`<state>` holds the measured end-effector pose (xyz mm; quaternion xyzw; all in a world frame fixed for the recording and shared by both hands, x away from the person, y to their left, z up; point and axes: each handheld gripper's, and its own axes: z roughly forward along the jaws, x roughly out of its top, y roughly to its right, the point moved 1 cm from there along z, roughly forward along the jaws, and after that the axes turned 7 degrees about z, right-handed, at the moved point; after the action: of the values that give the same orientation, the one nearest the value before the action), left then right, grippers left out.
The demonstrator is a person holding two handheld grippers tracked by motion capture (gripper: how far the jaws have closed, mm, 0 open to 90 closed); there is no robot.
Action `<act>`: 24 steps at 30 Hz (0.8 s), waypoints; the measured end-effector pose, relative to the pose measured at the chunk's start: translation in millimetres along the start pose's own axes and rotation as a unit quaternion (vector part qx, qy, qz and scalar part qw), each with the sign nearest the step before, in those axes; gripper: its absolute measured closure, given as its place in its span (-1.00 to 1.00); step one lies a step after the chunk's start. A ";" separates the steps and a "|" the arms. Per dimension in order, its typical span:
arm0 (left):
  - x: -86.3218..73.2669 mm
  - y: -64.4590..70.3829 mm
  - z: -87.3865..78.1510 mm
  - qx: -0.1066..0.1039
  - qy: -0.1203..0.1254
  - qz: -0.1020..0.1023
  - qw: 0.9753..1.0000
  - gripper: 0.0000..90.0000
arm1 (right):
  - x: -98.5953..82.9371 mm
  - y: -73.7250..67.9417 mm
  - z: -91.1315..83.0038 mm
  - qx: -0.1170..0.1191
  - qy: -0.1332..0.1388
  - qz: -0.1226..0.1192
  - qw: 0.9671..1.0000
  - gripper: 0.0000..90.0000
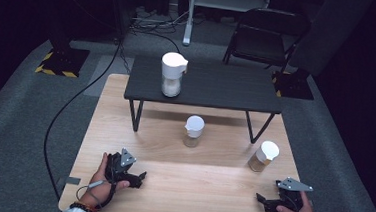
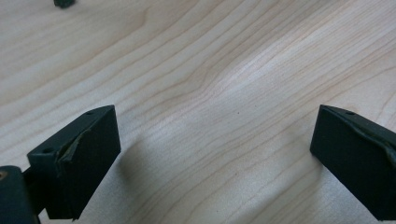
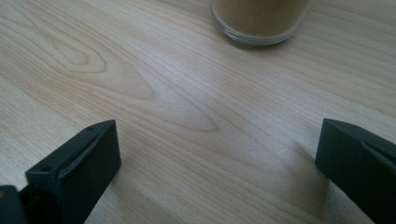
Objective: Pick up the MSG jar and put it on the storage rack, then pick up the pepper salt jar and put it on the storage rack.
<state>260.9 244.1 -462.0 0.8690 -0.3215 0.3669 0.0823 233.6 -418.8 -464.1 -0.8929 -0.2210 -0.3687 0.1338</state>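
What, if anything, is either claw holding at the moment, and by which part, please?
Nothing is held. The left claw and the right claw both stand open over the bare wooden table.

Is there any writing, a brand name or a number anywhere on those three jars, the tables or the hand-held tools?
None can be read. The jar on the dark shelf, the middle jar and the right jar show plain white lids and no legible label. The left tool, the right tool and the wooden table bear no visible print.

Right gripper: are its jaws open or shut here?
Open. In the right gripper view the right gripper has its two black jaws wide apart, with bare table between them and nothing held.
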 end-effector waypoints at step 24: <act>-2.7 -4.0 -2.7 -0.002 -0.004 -0.009 1.000 -1.00 | 0.7 -0.2 0.6 -0.001 0.000 0.000 1.000 -1.00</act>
<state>260.5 249.6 -461.6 0.8729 -0.3151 0.3623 0.0862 234.3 -418.1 -464.0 -0.8932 -0.2203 -0.3687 0.1332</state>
